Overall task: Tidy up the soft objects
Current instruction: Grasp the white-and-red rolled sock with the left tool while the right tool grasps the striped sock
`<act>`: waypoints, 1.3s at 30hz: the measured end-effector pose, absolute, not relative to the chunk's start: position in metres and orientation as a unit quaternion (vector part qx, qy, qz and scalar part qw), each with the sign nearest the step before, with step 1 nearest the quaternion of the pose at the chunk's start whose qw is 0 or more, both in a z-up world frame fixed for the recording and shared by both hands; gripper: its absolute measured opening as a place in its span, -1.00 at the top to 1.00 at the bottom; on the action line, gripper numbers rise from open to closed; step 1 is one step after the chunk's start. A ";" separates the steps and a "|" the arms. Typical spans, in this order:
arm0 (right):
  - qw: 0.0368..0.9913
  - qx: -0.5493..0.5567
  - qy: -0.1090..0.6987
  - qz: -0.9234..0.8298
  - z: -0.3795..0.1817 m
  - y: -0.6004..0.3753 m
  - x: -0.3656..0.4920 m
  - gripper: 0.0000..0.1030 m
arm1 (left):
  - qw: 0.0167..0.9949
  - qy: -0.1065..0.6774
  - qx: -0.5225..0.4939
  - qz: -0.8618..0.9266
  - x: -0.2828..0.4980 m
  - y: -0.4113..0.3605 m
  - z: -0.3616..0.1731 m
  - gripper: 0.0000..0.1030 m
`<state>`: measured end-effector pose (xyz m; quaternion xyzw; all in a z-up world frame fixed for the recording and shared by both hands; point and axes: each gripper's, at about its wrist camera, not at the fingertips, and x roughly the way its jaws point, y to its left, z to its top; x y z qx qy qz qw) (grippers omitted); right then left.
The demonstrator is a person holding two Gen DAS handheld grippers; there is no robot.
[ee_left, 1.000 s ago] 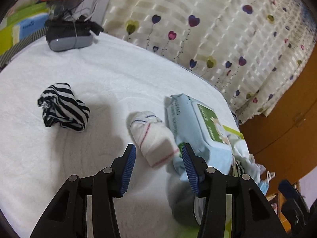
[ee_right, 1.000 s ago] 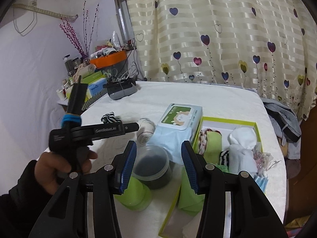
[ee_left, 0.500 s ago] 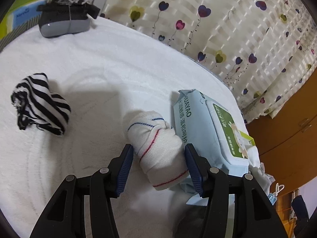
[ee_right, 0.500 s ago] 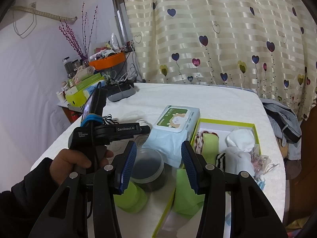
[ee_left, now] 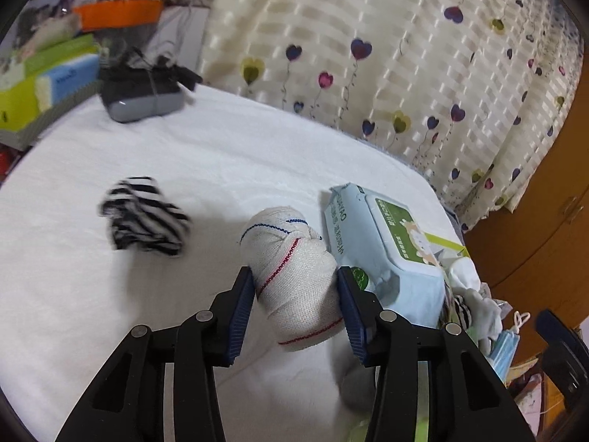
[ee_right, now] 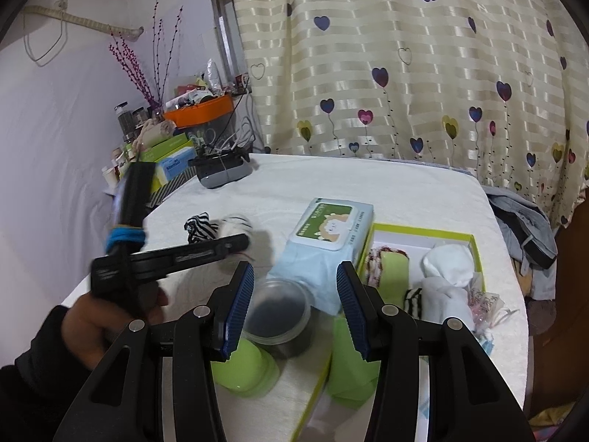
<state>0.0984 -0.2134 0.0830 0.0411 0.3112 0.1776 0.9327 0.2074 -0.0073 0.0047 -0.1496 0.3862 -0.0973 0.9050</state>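
My left gripper (ee_left: 296, 304) is shut on a rolled white sock with red and blue stitching (ee_left: 294, 269), held between its blue pads just above the white tablecloth (ee_left: 184, 162). A black-and-white striped sock bundle (ee_left: 143, 217) lies to its left. In the right wrist view the left gripper (ee_right: 239, 246) reaches over the white sock (ee_right: 237, 223) and the striped bundle (ee_right: 198, 226). My right gripper (ee_right: 294, 305) is open and empty, hovering above a clear round container (ee_right: 278, 311). A green-rimmed box (ee_right: 423, 243) holds several rolled socks.
A light blue wet-wipes pack (ee_left: 383, 243) lies right of the white sock, against the box. A green lid (ee_right: 244, 366) sits by the container. A grey device with cables (ee_left: 141, 90) is at the far table edge. Heart-patterned curtain (ee_right: 405, 55) hangs behind.
My left gripper has moved forward around the white sock, closed on it and lifted it slightly. The right gripper has stayed open and nearly still.
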 end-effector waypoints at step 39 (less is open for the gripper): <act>0.827 -0.141 0.466 0.280 0.019 0.025 0.263 0.06 | 0.913 0.338 -0.227 -0.018 0.118 0.158 -0.005 0.13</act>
